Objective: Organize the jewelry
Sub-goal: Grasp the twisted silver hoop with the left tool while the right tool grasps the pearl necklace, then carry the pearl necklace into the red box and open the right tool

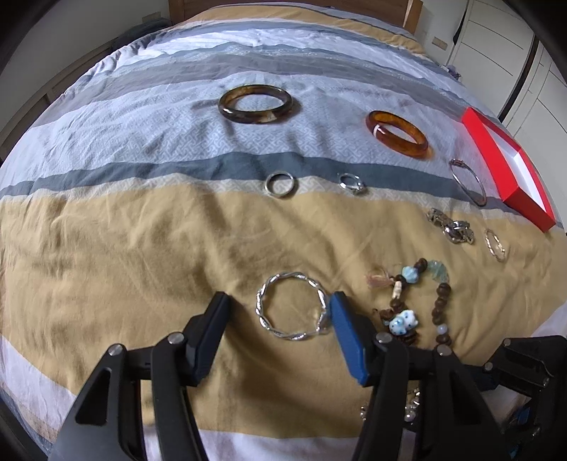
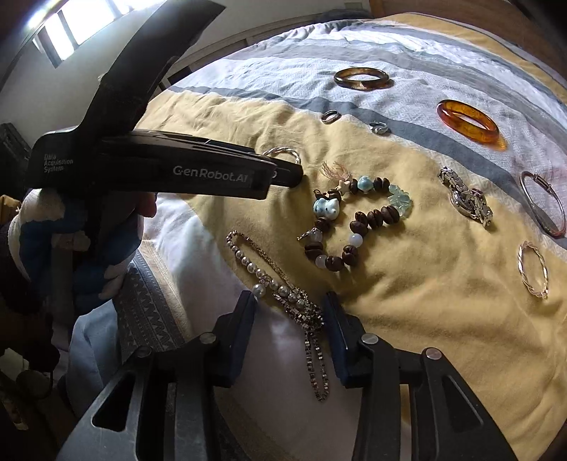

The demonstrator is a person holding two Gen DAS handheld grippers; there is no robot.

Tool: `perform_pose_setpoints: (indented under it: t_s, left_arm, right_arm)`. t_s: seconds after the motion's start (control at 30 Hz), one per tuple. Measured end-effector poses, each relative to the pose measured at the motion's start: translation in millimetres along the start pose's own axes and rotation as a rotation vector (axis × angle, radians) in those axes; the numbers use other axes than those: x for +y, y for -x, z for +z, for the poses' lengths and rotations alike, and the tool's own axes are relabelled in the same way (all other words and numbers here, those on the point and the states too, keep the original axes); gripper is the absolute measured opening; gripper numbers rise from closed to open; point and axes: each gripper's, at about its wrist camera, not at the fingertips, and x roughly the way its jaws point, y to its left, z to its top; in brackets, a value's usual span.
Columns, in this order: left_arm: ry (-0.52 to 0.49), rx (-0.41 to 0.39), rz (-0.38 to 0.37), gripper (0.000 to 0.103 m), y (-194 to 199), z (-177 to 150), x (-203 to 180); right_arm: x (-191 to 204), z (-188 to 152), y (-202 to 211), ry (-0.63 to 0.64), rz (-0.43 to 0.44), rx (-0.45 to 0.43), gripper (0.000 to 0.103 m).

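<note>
Bedroom interior. Double bed covered by a striped duvet (image 1: 141,227) in bands of tan, white, pale patterned blue and grey; fabric creased throughout. Wooden headboard (image 1: 283,7) at the far end, against a plain off-white wall (image 1: 71,32) fitted with a wall socket (image 1: 151,17). White built-in wardrobe (image 1: 496,46) with panelled doors along the right-hand side. Wooden bed frame (image 2: 226,46) visible along the left edge. High window (image 2: 71,28) at upper left admitting bright daylight; no lamps seen lit.
</note>
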Motion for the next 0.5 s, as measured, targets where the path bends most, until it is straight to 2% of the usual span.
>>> perform_pose_setpoints:
  t_s: [0.07, 0.1, 0.13, 0.27, 0.5]
  left_arm:
    - [-0.006, 0.002, 0.004, 0.046, -2.8, 0.3, -1.5]
    - [-0.007, 0.000, 0.004, 0.038, -3.2, -0.1, -2.1]
    - [-0.008, -0.004, 0.004, 0.037, -2.7, -0.6, -2.1]
    - [0.000, -0.019, 0.003, 0.036, 4.3, -3.7, -0.7]
    - [0.017, -0.049, 0.025, 0.036, 36.1, -10.6, 2.2]
  right_arm:
    - [-1.8, 0.7, -0.6, 0.003, -0.013, 0.000, 0.023]
    - [-3.6, 1.0, -0.6, -0.002, -0.012, 0.000, 0.021]
    - [-4.1, 1.5, -0.4, -0.002, -0.013, -0.002, 0.019]
    - [-6.2, 1.9, 3.7, -0.014, -0.004, -0.009, 0.012]
    - [-7.0, -1.5, 34.3, -0.058, -0.014, -0.059, 0.011]
